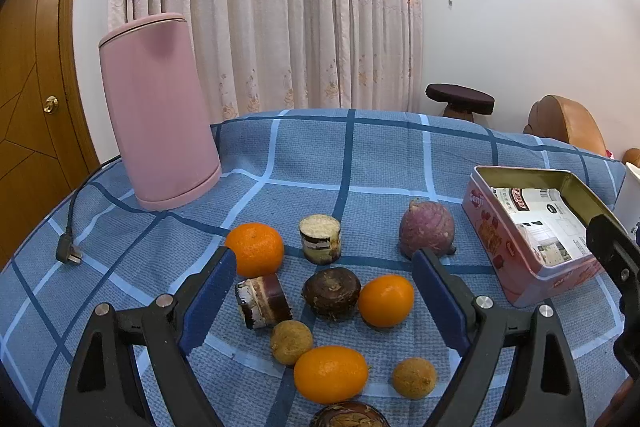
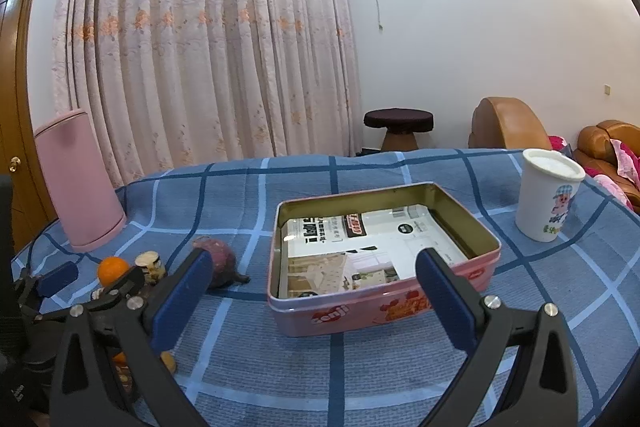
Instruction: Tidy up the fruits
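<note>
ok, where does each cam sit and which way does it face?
Left wrist: on the left gripper, looking down its open fingers at fruit on the checked cloth; the right gripper's finger shows at right.
Right wrist: on the right gripper, facing the pink tin; the left gripper shows at left.
Shared: tin, pink kettle, purple fruit.

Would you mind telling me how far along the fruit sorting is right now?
Nothing looks done: the pink tin holds only printed paper, no fruit. In hand: nothing, as the left gripper and right gripper are both open and empty. Left: every fruit is on the checked cloth, including the mandarin, two kumquats and two small brown fruits.
</note>
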Demonstrator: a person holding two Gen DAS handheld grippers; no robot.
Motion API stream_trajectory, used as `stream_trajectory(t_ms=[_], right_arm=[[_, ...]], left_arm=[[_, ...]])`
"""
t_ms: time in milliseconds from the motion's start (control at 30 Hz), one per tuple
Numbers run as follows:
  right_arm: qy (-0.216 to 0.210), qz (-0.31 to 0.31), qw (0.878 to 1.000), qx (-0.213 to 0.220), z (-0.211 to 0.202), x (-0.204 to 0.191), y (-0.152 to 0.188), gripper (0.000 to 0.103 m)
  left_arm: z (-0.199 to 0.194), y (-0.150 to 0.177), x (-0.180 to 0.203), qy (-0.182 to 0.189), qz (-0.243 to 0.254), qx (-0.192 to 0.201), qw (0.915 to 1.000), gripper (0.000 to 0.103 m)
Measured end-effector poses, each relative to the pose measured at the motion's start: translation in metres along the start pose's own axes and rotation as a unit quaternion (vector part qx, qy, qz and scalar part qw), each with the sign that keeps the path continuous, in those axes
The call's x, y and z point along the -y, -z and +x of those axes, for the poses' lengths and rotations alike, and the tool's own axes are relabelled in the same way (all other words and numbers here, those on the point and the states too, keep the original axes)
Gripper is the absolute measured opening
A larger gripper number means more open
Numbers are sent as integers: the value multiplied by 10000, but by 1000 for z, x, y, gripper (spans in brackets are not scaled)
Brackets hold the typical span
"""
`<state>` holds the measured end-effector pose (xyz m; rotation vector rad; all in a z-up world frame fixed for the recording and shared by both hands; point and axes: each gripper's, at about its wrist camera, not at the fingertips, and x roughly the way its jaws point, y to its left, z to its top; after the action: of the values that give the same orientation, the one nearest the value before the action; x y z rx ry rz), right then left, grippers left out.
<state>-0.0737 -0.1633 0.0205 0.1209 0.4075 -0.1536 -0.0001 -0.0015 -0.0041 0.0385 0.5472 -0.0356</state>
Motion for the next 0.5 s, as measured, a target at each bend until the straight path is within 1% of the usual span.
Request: stream_trajectory(t_ms=[500], right_arm=[[-12,31,10000,-20,1,2,1,103]], left_arm=[[0,1,0,4,-5,-11,10000,90]])
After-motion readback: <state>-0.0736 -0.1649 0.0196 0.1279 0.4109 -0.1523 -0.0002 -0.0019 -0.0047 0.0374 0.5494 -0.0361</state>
